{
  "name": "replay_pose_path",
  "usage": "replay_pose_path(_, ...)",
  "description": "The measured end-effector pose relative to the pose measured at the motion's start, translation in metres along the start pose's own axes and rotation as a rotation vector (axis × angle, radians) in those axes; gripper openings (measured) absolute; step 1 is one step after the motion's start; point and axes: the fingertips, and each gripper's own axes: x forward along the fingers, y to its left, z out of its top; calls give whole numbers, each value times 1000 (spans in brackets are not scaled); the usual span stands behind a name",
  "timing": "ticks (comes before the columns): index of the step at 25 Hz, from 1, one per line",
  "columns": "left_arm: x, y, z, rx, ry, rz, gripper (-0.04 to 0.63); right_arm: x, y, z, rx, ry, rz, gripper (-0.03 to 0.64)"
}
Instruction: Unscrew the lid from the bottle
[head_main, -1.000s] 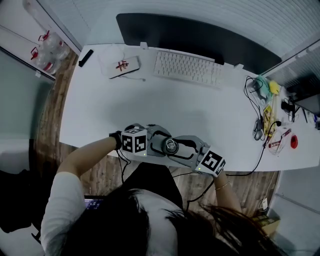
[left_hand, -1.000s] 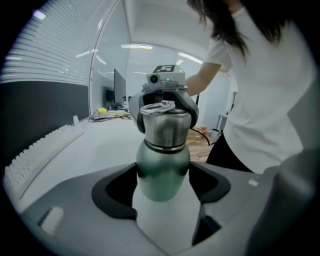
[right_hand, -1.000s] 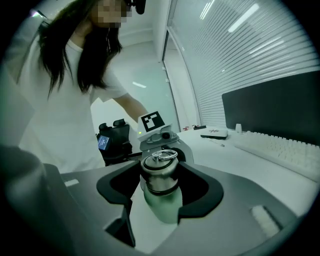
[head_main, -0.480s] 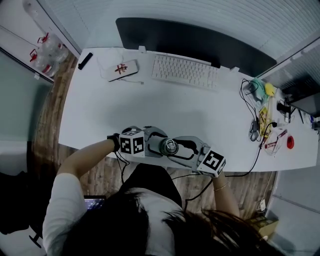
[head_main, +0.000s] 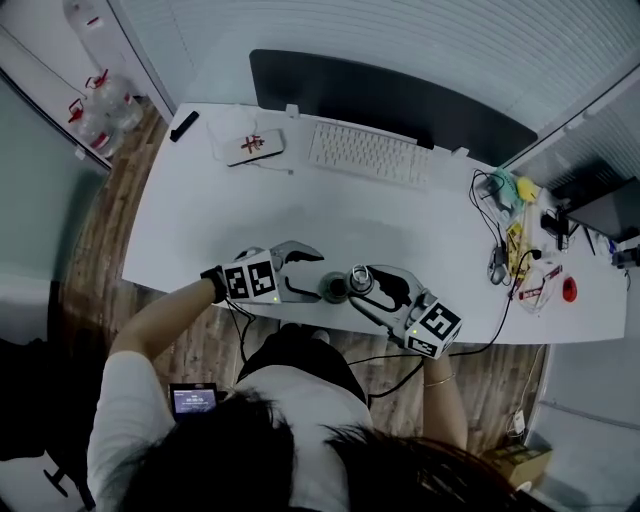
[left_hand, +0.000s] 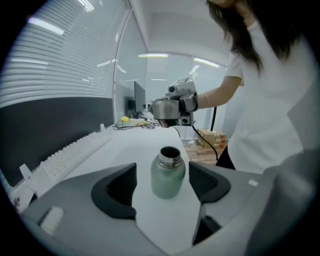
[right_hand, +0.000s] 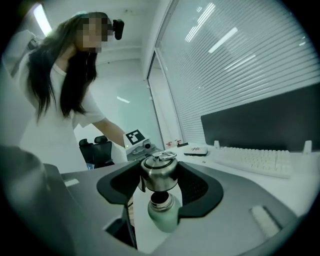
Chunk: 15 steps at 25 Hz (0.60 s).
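Two grippers work at near edge of white desk. Wood floor at 9 o'clock, blinds along wall. Keyboard at 12 o'clock from bottle, cable tangle at 3 o'clock. Jaws of left gripper wide, bottle upright between them, pads clear of it. Jaws of right gripper clamped on steel lid, lifted clear of bottle. Only left gripper view shows open threaded mouth. Only right gripper view shows lid's ring handle. Only head view shows cable tangle.
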Motion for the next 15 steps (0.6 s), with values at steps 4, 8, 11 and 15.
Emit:
replay_pose_path(4,-14,5,24,2,-53,64,376,-6,4,11,-31,-13,-45,235)
replay_pose_path(8,-27,6,46,11,-95,118,367,-17,4,27,-59,-50,-107,235)
replay_pose_path(11,-40,12,61,18,-126,174,353,-27,-2,40,-77,-75,-174,235)
replay_pose_path(15,-56,25,77,-1,-178,264,337,-38,-7,58,-102,-118,-251,235)
